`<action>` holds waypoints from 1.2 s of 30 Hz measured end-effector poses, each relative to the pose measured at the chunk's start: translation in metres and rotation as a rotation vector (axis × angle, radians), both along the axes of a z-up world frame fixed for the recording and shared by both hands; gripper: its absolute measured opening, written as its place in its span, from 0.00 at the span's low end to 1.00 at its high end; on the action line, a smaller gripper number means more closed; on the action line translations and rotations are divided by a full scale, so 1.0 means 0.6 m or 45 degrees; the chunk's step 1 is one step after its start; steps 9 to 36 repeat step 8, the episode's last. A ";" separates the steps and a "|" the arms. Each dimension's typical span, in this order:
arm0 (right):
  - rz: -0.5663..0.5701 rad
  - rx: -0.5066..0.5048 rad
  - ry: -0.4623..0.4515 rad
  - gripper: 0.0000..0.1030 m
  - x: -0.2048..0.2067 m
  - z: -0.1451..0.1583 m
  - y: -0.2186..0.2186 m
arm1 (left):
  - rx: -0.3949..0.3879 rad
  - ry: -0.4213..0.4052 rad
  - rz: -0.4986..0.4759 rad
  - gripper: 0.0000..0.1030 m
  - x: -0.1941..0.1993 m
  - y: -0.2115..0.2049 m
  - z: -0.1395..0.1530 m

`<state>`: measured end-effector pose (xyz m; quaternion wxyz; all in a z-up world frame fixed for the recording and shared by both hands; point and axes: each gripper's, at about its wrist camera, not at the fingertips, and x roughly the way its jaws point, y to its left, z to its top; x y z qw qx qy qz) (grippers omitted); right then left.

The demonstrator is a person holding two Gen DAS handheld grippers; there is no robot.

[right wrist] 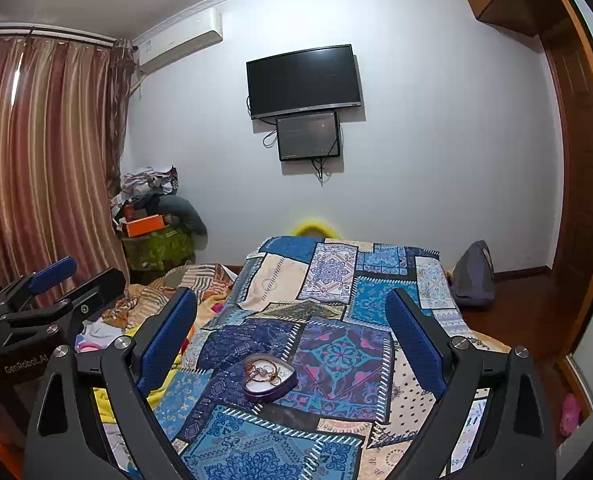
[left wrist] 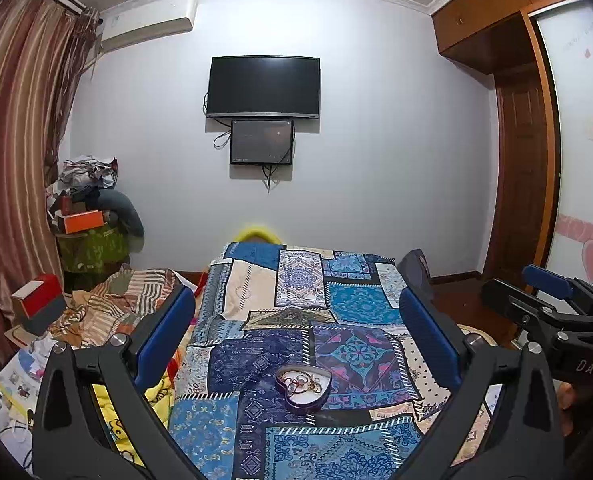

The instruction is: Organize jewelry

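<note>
A purple heart-shaped box point(left wrist: 296, 403) lies on the blue patchwork cloth point(left wrist: 336, 304), with a tangle of gold rings and chains point(left wrist: 302, 384) on its white lining. My left gripper point(left wrist: 296, 294) hovers above and short of it, open and empty, the box showing low between its blue pads. The right wrist view has the same box point(right wrist: 273, 394) and jewelry point(right wrist: 262, 372) below my right gripper point(right wrist: 291, 295), which is also open and empty. The two grippers are side by side: the right gripper point(left wrist: 514, 285) shows at the left view's edge, the left gripper point(right wrist: 82, 276) at the right view's edge.
The patchwork cloth point(right wrist: 336, 280) covers a bed. A striped blanket point(left wrist: 128, 300), a red-and-white box point(left wrist: 38, 298) and papers point(left wrist: 16, 376) lie to the left. Clothes and an orange box point(left wrist: 82, 220) are piled in the corner. A grey backpack point(right wrist: 472, 276) sits on the floor at right.
</note>
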<state>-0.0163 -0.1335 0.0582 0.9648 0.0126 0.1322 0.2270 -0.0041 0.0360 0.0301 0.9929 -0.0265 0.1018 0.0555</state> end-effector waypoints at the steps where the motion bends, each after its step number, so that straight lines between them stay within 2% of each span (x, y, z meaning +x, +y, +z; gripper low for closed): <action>1: 0.000 0.001 0.000 0.91 0.000 0.000 0.000 | -0.004 0.002 -0.004 0.99 0.001 0.001 0.000; 36: 0.006 -0.009 0.003 0.91 0.001 -0.003 0.007 | -0.010 0.001 -0.009 0.99 0.000 0.005 0.000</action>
